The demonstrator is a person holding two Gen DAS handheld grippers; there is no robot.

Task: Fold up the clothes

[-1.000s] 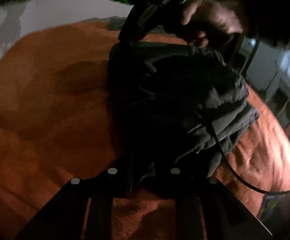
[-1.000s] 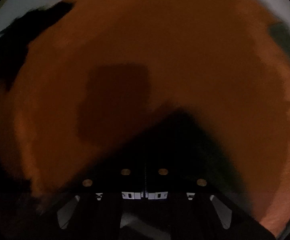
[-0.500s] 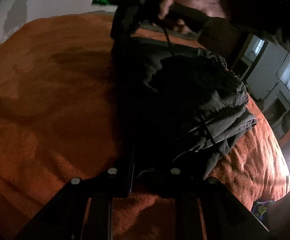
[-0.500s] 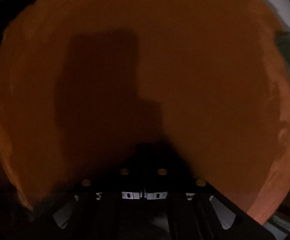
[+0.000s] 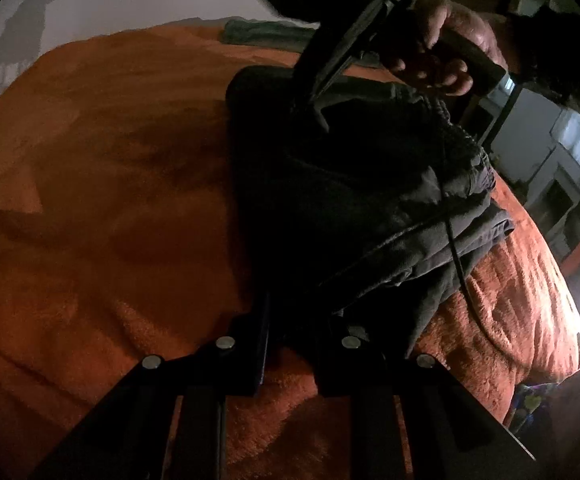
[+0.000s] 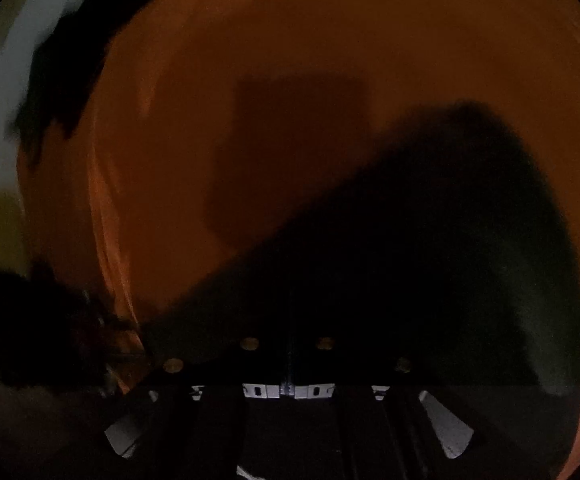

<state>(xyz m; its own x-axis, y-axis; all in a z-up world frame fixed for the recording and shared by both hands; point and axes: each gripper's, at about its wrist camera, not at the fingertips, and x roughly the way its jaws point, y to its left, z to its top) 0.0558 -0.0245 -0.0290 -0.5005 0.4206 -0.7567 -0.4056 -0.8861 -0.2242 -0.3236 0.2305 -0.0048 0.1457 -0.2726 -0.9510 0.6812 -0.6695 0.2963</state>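
Two grippers work a dark folded garment (image 5: 350, 200) at frame centre on the orange bed (image 5: 89, 200). Left gripper (image 5: 294, 344) fingers pinch its near edge; right gripper (image 5: 322, 120), fingers closed, presses the top. Soft, limp cloth: best gripped at folded edges.

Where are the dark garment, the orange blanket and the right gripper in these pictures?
dark garment (image 5: 354, 200): left wrist view, on the middle of its folded top layer.
orange blanket (image 5: 109, 208): left wrist view, on a bare part left of the garment.
right gripper (image 5: 322, 114): left wrist view, at its shut fingers' tips, over the garment.
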